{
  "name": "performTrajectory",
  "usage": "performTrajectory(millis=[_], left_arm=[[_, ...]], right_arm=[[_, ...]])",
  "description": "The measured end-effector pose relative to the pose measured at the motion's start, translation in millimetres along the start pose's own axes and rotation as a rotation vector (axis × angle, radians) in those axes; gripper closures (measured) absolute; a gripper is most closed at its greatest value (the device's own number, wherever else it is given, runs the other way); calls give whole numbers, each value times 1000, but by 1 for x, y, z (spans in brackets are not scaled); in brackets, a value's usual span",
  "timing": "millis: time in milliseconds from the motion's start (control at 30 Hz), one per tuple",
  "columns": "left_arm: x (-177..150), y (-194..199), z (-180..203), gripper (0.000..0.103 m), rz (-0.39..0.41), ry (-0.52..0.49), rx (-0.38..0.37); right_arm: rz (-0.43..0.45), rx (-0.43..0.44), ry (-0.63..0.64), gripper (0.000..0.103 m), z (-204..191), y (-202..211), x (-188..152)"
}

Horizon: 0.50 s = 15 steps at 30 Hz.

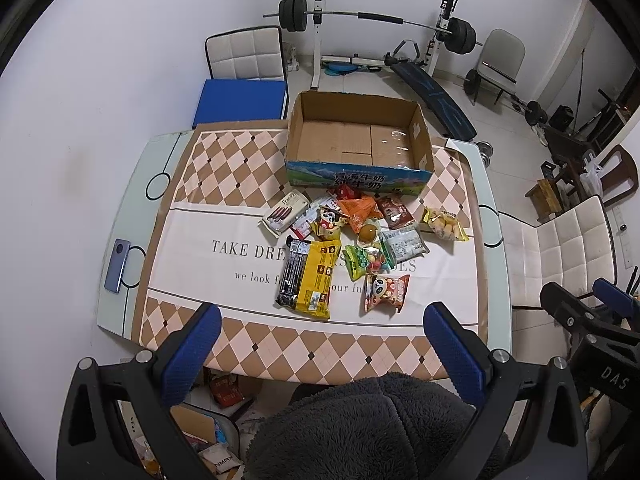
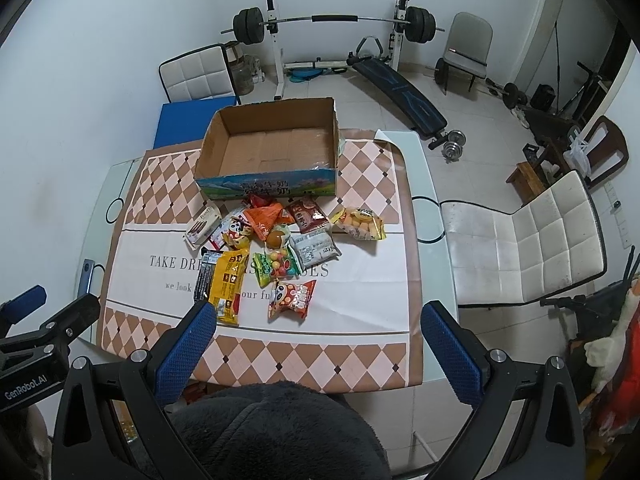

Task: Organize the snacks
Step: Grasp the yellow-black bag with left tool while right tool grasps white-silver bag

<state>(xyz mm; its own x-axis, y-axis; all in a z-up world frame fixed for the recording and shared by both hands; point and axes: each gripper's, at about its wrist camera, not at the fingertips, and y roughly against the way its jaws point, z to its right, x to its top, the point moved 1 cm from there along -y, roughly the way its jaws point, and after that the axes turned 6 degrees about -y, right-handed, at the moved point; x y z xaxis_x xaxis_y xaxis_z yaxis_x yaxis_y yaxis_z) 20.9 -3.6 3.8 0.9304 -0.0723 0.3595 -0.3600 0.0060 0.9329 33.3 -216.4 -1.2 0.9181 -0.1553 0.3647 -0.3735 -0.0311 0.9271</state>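
Several snack packets lie in a loose pile on the table in front of an open, empty cardboard box (image 1: 356, 136) (image 2: 268, 140). Nearest me are a yellow and black packet (image 1: 310, 278) (image 2: 228, 280) and a red panda packet (image 1: 386, 292) (image 2: 290, 298). A yellow packet of round snacks (image 1: 444, 224) (image 2: 360, 224) lies to the right. My left gripper (image 1: 320, 320) is open and empty, held above the table's near edge. My right gripper (image 2: 320, 320) is open and empty too, beside it; it also shows at the right of the left wrist view (image 1: 592, 300).
The table carries a checked cloth (image 1: 240, 248) (image 2: 360, 280). A phone (image 1: 118, 266) lies at its left edge. White chairs (image 2: 528, 240) (image 1: 244, 54) stand to the right and behind. A blue pad (image 1: 244, 100), a barbell rack (image 1: 320, 20) and a bench stand beyond.
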Motion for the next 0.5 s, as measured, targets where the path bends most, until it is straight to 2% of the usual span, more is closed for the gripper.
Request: performTrajectory(millis=[100,200,367,500], left_arm=[[4,-21,-9,0,3,21,18],[7,-53,-24,0,-26,68,40],[3,-123,-51,0,-124,135,61],[-4,-188,-60,0,-215,128,58]], right_arm=[[-17,15,-22,0,9,-13,1],[-63,35,-57,0,15,-44,6],[-172,82,-113,0,25,-109,13],[-274,102,-150,0,26,-174,12]])
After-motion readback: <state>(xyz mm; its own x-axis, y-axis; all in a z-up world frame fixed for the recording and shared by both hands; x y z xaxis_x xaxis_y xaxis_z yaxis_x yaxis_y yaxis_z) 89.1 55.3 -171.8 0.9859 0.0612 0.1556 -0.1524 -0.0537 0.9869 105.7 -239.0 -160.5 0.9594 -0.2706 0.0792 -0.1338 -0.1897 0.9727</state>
